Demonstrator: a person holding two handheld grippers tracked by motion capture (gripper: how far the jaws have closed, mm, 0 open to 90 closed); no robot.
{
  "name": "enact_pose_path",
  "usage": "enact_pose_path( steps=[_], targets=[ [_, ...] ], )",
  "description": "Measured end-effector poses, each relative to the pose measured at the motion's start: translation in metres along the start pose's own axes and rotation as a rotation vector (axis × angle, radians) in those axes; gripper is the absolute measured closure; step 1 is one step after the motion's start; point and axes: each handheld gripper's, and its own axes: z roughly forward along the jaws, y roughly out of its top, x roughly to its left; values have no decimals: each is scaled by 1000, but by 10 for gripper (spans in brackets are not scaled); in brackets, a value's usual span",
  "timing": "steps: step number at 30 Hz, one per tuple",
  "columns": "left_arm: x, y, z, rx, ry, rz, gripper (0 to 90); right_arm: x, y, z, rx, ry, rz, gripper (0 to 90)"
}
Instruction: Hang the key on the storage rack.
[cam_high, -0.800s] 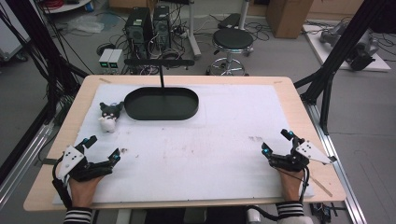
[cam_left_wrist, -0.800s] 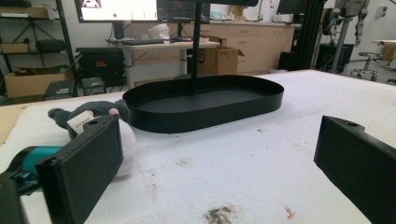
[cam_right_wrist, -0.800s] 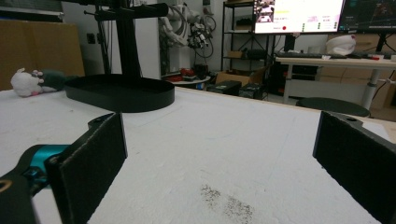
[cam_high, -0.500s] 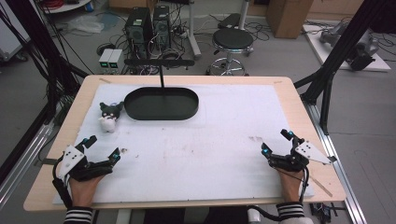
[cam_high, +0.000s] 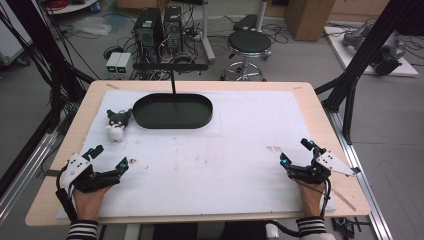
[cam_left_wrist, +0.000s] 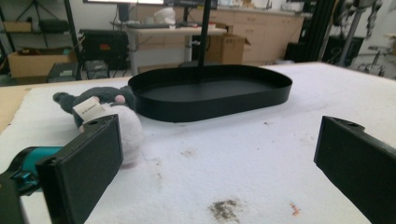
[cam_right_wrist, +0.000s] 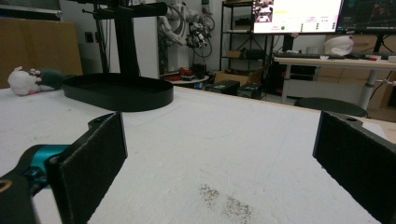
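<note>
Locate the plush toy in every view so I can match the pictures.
High view: the plush toy lies upper left on the white mat, just left of the black oval tray.
Left gripper view: the toy is at left centre, beside the tray's near-left end.
Right gripper view: the toy is at the far left edge.
Shared landmark: the tray.

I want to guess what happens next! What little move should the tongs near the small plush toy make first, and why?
Probably the left tongs should slide forward toward the small grey-and-white plush toy. Their jaws stand wide open with nothing between them, and the toy lies just ahead, beside the black oval metal tray on the white foam mat. The right tongs are much farther away.
</note>
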Motion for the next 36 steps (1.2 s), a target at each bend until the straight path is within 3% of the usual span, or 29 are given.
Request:
enact_pose_path(
  steps=[4, 8, 16, 19, 26, 29, 30, 32, 34, 36],
  targets=[
    [2, 12, 3, 17, 11, 31, 17, 0, 0, 0, 0, 0, 1, 19],
    [13, 37, 10, 118, 44, 33, 17, 0, 0, 0, 1, -1, 3, 19],
    [25, 74, 24, 177, 84, 100, 19, 0, 0, 0, -2, -4, -8, 19],
    [35, 90, 36, 243, 96, 97, 19, 1, 0, 0, 2, -4, -8, 20],
    [45, 107, 54, 302, 113, 113, 19, 0, 0, 0, -1, -1, 7, 20],
    [53, 111, 67, 376, 122, 110, 19, 0, 0, 0, -2, -4, 5, 20],
    [53, 111, 67, 376, 122, 110, 19, 0, 0, 0, -2, -4, 5, 20],
    [57, 112, 74, 434, 130, 80, 19, 0, 0, 0, -2, -2, 7, 20],
    [60, 113, 81, 501, 149, 77, 19, -1, 0, 0, -1, -6, 4, 20],
    [63, 114, 87, 520, 170, 83, 19, -1, 0, 0, -2, -6, 18, 20]
  ],
)
